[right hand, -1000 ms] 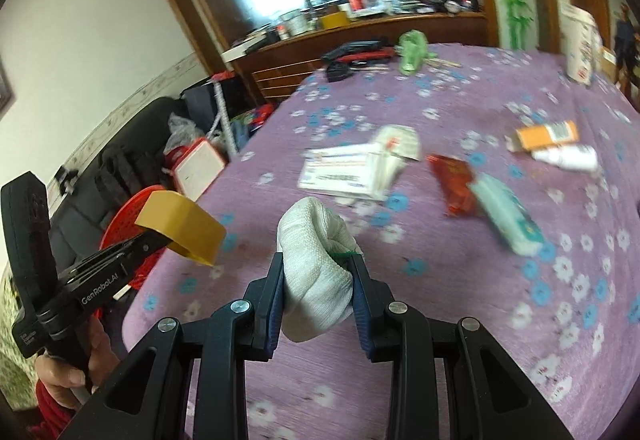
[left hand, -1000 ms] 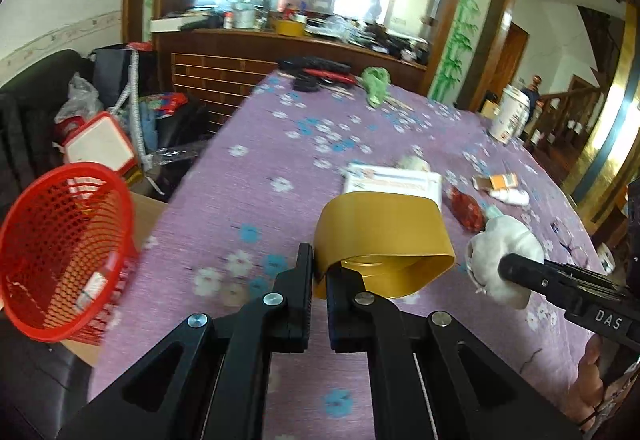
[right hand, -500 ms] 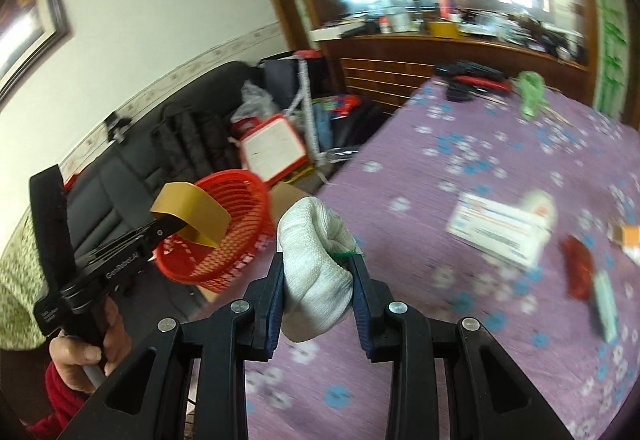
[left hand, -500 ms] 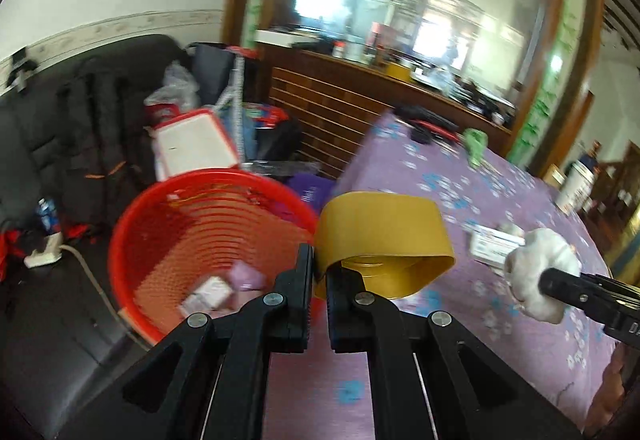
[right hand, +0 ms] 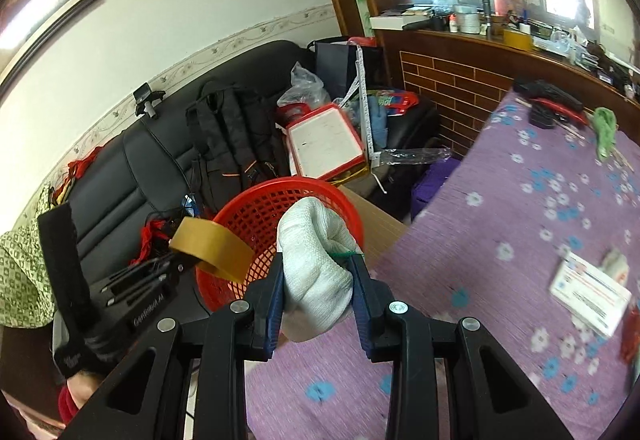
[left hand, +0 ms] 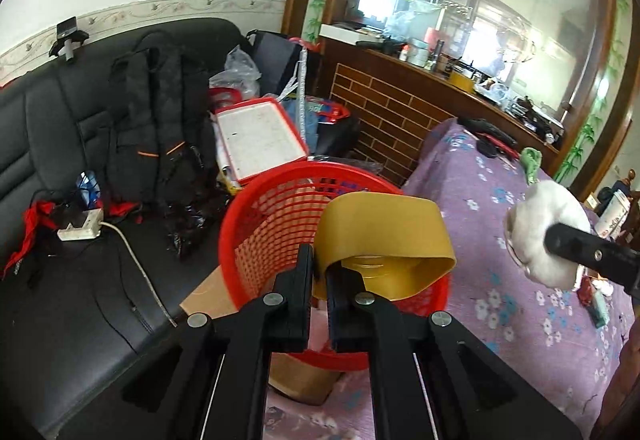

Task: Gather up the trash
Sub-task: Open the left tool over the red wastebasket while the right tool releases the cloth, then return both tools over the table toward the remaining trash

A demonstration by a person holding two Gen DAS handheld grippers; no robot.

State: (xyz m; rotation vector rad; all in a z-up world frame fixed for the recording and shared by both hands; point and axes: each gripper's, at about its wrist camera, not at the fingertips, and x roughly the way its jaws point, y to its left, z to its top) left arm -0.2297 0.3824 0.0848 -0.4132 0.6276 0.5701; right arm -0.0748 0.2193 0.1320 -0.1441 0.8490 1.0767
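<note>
- Over the red basket (left hand: 276, 224), I hold my left gripper (left hand: 316, 272) with its fingers pinched together on the wall of a yellow tape ring (left hand: 384, 236); the ring hangs above the basket's mouth.
- My right gripper (right hand: 318, 280) has its blue-padded fingers (right hand: 276, 292) clamped on a balled white cloth (right hand: 316, 264), near the basket's rim, at the edge of the surface (right hand: 520, 224).
- From the left camera I see that cloth (left hand: 540, 236) held out over the purple flowered covering.
- The basket sits on a cardboard box (left hand: 204, 300) between the black sofa (left hand: 80, 280) and the surface.
- A white packet (right hand: 588, 292) and other scraps lie further along the surface, blurred.
</note>
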